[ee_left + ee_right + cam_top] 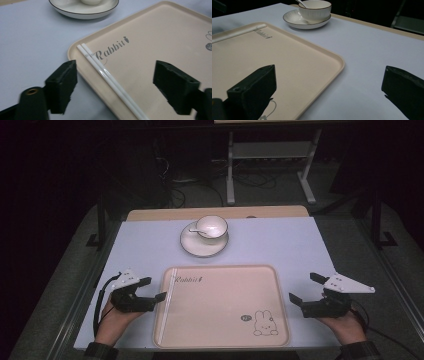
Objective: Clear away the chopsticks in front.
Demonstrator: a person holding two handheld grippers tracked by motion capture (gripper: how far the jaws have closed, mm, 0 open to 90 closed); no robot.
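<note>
A beige tray (220,305) printed with a rabbit lies at the table's near middle. Two white chopsticks (170,297) rest side by side along its left rim. Beyond it stands a white bowl (211,226) with a spoon (200,232) on a saucer (192,245). My left gripper (156,288) hovers open at the tray's left edge. In the left gripper view its jaws straddle the chopsticks (107,75) without touching them. My right gripper (302,286) is open and empty just right of the tray. In the right gripper view one jaw hangs over the tray (287,57), the other over the table.
The pale blue table top (280,240) has bare room on both sides of the saucer and tray. A wooden strip (150,214) runs along its far edge. Behind it are a dark floor, cables and a white stand (270,165).
</note>
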